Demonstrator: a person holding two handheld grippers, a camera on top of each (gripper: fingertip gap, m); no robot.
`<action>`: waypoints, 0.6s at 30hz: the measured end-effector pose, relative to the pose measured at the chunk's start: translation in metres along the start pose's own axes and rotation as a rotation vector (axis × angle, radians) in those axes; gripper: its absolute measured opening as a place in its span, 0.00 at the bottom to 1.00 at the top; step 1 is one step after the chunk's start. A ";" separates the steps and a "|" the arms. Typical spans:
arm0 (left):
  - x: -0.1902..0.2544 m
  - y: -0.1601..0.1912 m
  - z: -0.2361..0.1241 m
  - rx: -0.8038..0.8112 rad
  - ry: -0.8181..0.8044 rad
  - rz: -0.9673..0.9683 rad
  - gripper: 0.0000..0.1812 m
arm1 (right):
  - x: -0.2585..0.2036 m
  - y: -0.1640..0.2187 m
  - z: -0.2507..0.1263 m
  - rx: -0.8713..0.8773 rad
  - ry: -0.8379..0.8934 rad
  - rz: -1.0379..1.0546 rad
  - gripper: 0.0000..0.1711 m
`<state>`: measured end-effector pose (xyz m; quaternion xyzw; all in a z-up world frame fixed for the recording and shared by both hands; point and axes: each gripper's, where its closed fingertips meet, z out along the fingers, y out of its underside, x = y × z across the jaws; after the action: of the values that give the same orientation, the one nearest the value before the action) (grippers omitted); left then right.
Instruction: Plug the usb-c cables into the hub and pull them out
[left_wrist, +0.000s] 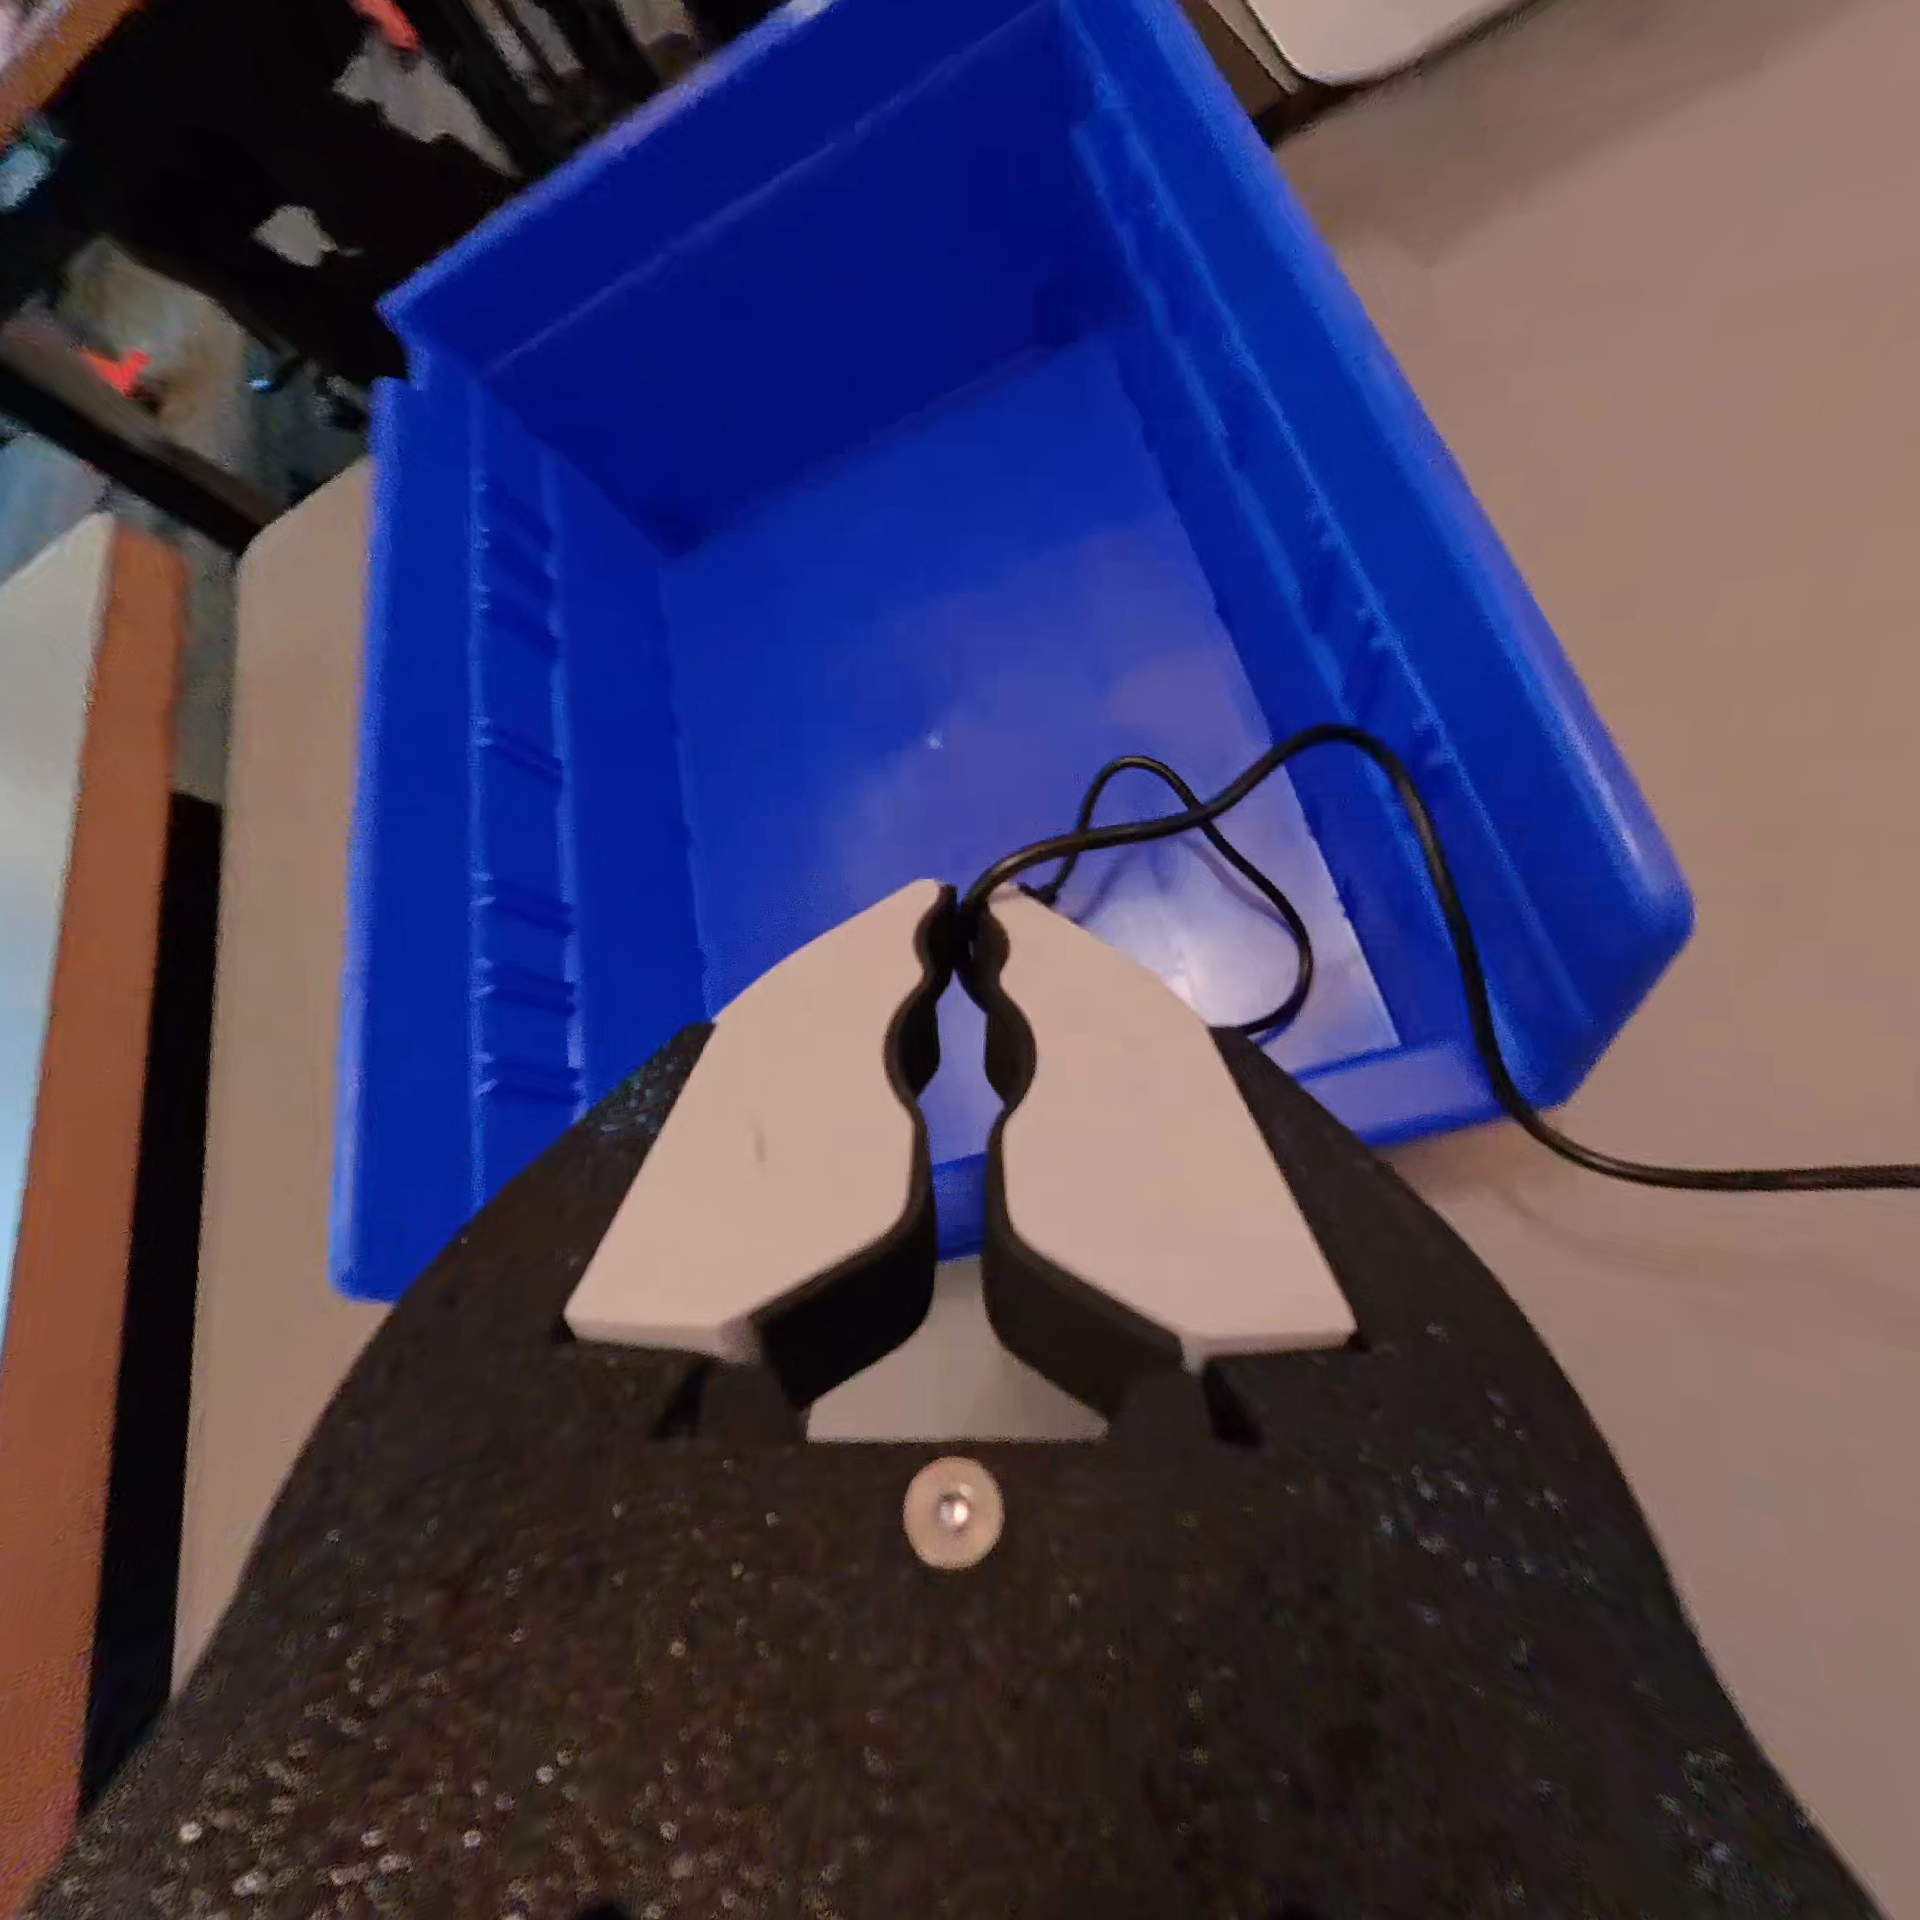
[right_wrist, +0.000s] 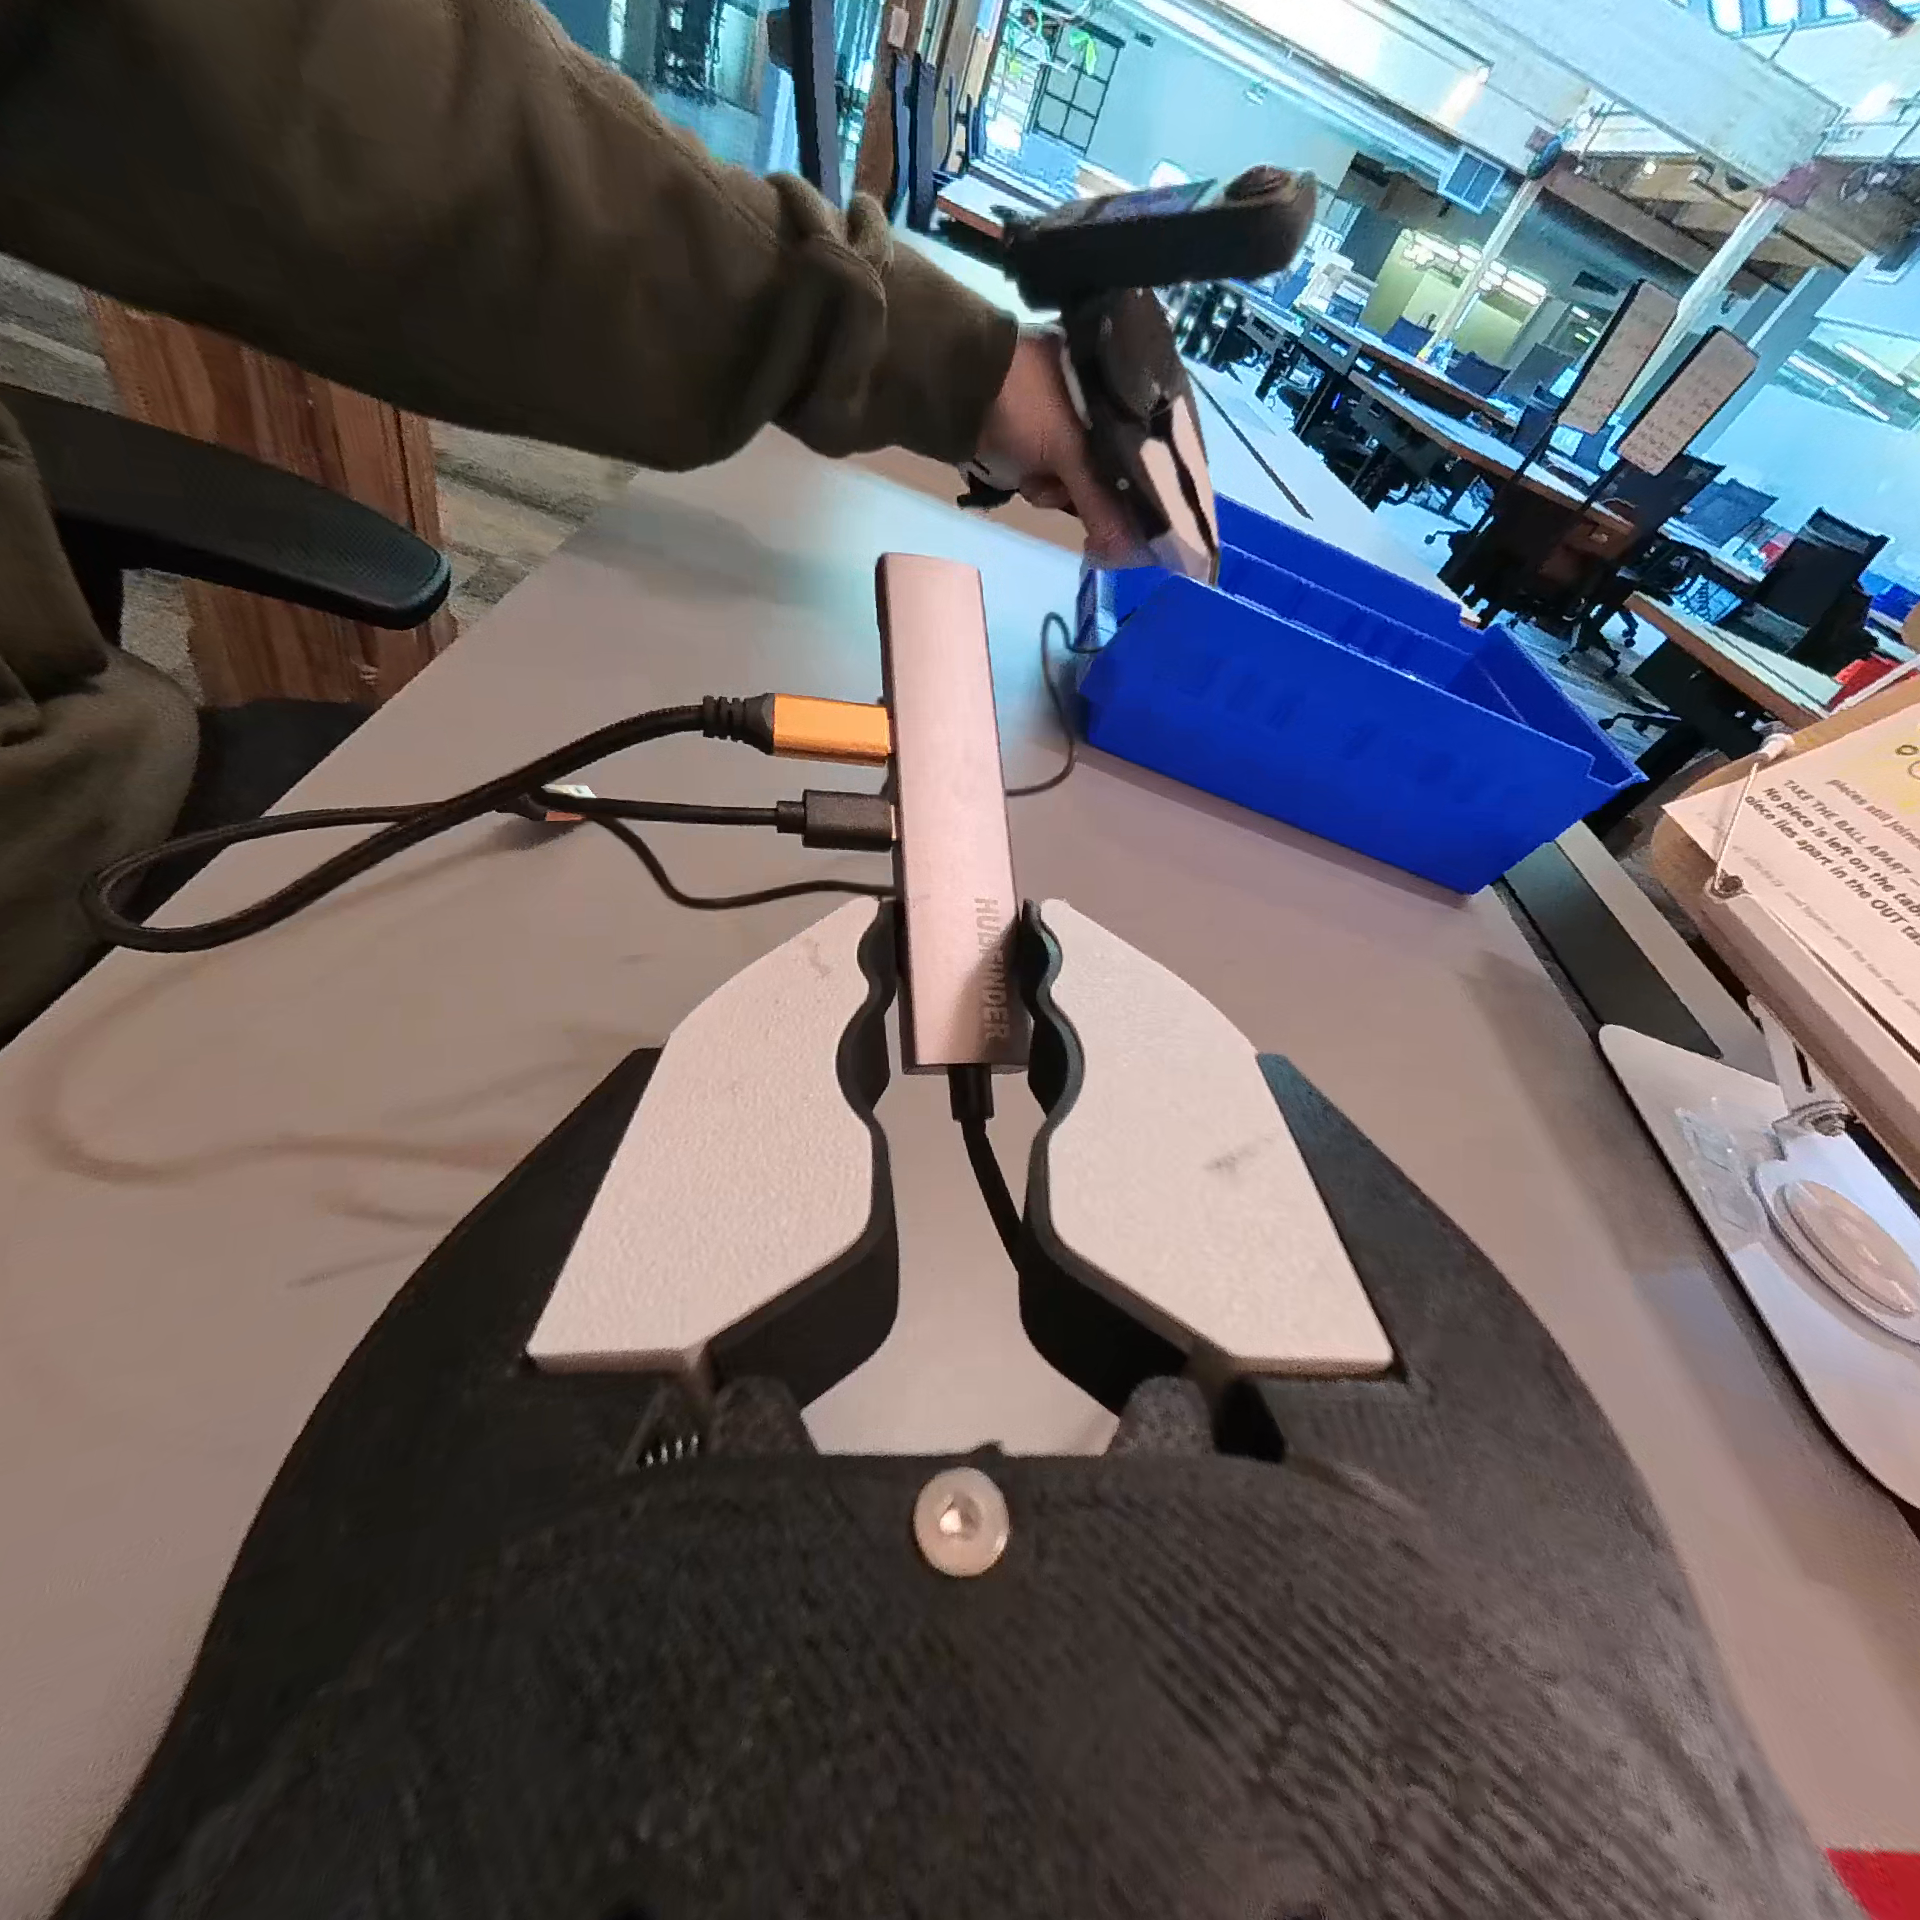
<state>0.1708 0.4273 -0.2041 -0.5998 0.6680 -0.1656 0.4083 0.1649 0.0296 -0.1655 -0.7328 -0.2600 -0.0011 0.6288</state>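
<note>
Left wrist view: the left gripper (left_wrist: 954, 940) is pinched closed on a thin black cable (left_wrist: 1351, 743) at its fingertips, held over the near end of a blue bin (left_wrist: 499, 831). From the tips the cable loops ahead and to the right inside the bin, crosses the bin's right wall, and trails off to the right across the grey table (left_wrist: 1714, 520). Right wrist view: the right gripper (right_wrist: 958, 940) clamps the near end of a slim grey hub (right_wrist: 940, 790), which projects forward beyond the fingertips, raised above the table (right_wrist: 416, 1039). Two connectors sit in the hub's left side: an orange-shelled plug (right_wrist: 831, 727) on a braided cable farther from the tips, and a black plug (right_wrist: 847, 821) nearer them; both cables run off to the left over the table. The hub's own black lead (right_wrist: 982, 1153) exits its near end between the fingers. Ahead and to the right stands the blue bin (right_wrist: 1340, 717), with the left gripper (right_wrist: 1184, 509), held by a sleeved hand (right_wrist: 1039, 436), poised at its left end.
</note>
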 end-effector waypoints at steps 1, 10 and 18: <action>-0.004 -0.008 -0.005 0.034 -0.035 -0.019 0.01 | 0.001 0.000 -0.001 0.000 0.010 -0.002 0.13; 0.058 -0.175 -0.175 0.669 -0.055 0.000 0.01 | 0.018 -0.012 -0.021 0.099 0.091 0.023 0.13; 0.215 -0.115 -0.104 0.271 0.383 0.260 0.03 | 0.019 -0.027 -0.038 0.169 0.108 0.012 0.13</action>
<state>0.1814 0.1718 -0.1340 -0.4067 0.7761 -0.3102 0.3689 0.1836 0.0039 -0.1269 -0.6776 -0.2206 -0.0148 0.7014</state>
